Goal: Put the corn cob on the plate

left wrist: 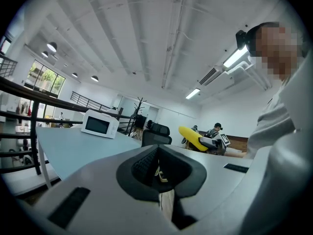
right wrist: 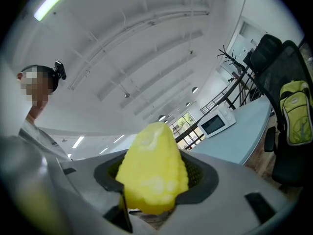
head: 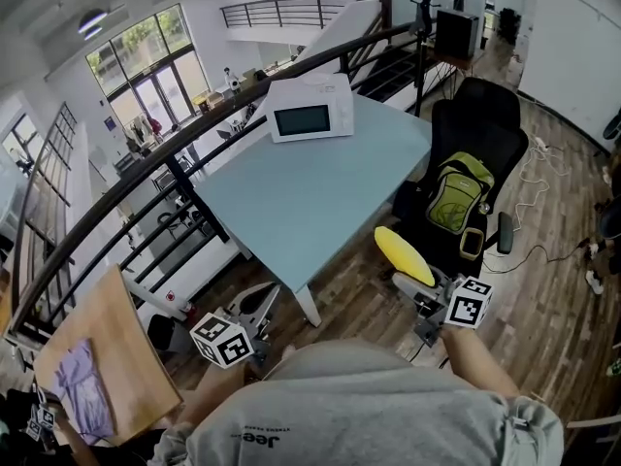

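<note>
The yellow corn cob [head: 403, 254] sticks out of my right gripper [head: 419, 285], low at the right of the head view beside the table's near corner. In the right gripper view the corn cob [right wrist: 152, 173] fills the space between the jaws, which are shut on it with its tip pointing away. My left gripper [head: 254, 304] is low at the left, below the table's edge. In the left gripper view my left gripper [left wrist: 157, 150] has its tips together with nothing held, and the corn cob [left wrist: 192, 138] shows far off. No plate is in view.
A light blue table [head: 310, 197] carries a white microwave [head: 309, 110] at its far end. A black office chair [head: 475, 129] with a green backpack [head: 457, 190] stands to its right. A dark railing [head: 146, 168] runs behind. A wooden board [head: 112, 343] with purple cloth lies at the left.
</note>
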The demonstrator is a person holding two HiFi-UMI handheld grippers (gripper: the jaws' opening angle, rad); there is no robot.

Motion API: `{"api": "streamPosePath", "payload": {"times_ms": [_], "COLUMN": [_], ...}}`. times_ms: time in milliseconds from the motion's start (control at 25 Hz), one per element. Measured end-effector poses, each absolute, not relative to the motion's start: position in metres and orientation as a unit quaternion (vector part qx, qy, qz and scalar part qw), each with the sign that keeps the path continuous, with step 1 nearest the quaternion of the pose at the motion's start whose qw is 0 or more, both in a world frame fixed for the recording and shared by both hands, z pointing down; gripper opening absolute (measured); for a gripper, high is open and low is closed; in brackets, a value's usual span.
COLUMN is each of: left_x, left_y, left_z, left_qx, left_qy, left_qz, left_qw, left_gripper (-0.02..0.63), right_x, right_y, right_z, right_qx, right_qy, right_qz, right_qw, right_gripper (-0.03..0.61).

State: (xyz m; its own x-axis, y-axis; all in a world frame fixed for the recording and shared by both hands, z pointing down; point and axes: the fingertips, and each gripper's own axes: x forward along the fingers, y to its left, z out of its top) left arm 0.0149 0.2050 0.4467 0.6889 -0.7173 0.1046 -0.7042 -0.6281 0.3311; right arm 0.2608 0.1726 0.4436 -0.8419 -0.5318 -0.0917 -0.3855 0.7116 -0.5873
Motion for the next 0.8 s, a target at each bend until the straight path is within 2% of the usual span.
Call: {"api": "streamPosePath", "payload": {"times_ms": [480,800], "left_x": [-0.037,-0.124], "left_y": [0.12,0.042], "left_z": [0.457,0.438], "left_qx": [0.923,0.936], "left_qy": [-0.334,-0.301], "left_qz": [-0.038,-0.043], "left_qw": [0.188,0.179], "left_gripper": [0.018,0.018], "right_x": [0.206,0.114], "right_y": [0.115,0.057], "right_z": [0.429,0.404], "right_qx": [-0.303,-0.33], "right_qy": [0.909,0.902], "right_qz": [-0.262,-0.248], "right_qw": [0.115,0.125], "right_gripper": [0.255,0.255]}}
